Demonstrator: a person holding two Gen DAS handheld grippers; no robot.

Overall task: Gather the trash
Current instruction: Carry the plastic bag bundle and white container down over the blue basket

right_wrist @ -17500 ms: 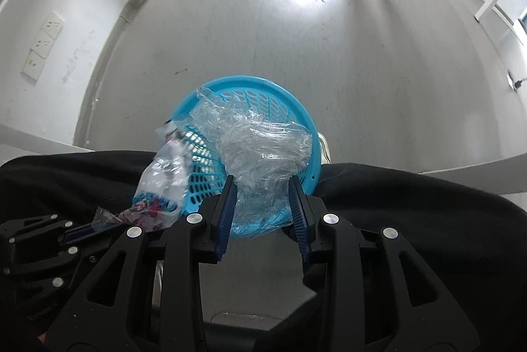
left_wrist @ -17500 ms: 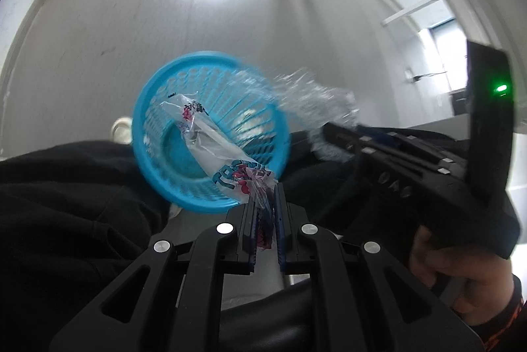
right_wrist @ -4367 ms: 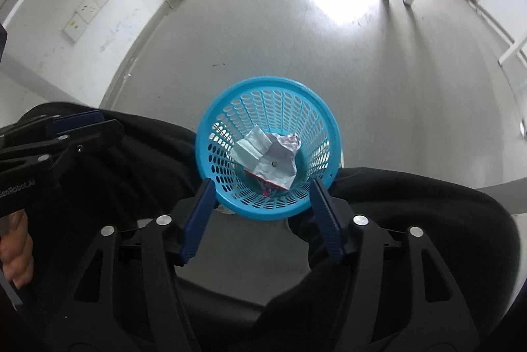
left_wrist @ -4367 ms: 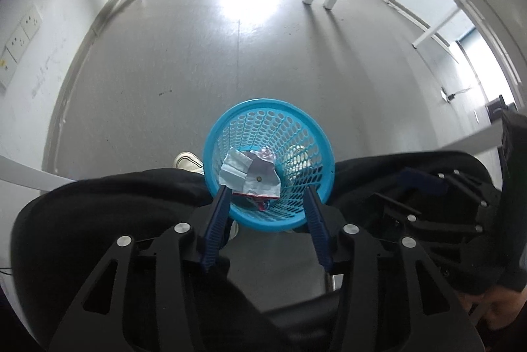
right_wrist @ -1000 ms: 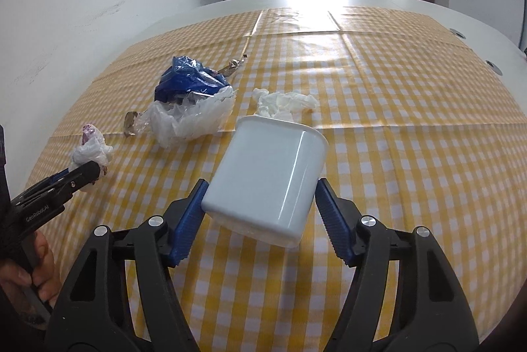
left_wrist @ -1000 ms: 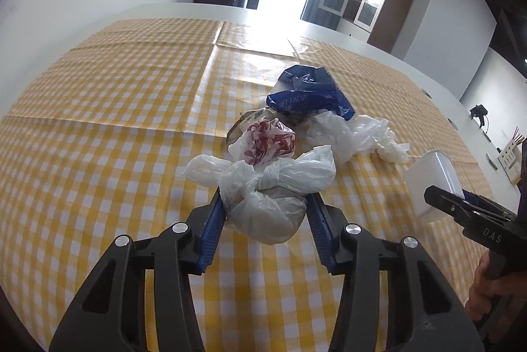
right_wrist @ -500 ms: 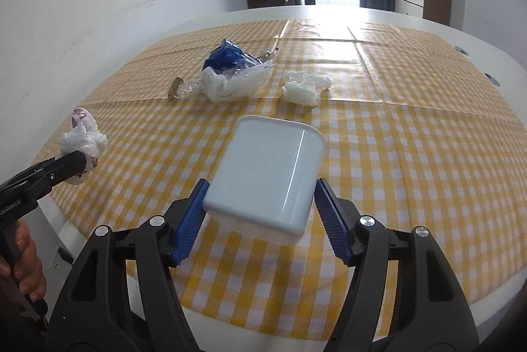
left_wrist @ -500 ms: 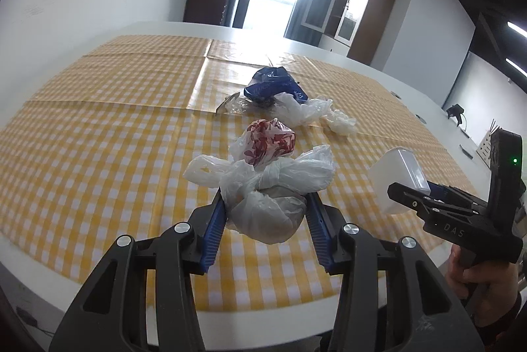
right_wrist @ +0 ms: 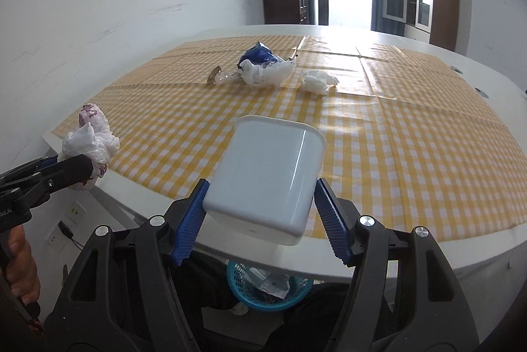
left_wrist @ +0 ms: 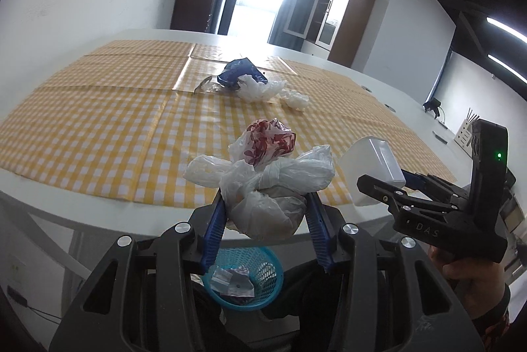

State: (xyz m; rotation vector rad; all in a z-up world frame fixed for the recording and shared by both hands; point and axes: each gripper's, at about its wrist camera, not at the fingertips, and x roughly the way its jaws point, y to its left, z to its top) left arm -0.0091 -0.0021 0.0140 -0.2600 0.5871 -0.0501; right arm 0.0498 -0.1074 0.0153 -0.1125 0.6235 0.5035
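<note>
Both grippers loaded, left gripper [left_wrist: 265, 222] clamping knotted plastic bag [left_wrist: 263, 184], right gripper [right_wrist: 260, 220] clamping white tub [right_wrist: 266, 174]; blue basket [left_wrist: 245, 281] sits below, w/ left nearer.

The right gripper [right_wrist: 260, 220] clamps a white plastic tub [right_wrist: 266, 174] above the counter's [right_wrist: 411, 246] near edge. Below sits a blue basket [right_wrist: 270, 296]. At far left, the left gripper [right_wrist: 62, 172] grips a knotted bag [right_wrist: 90, 144].
</note>
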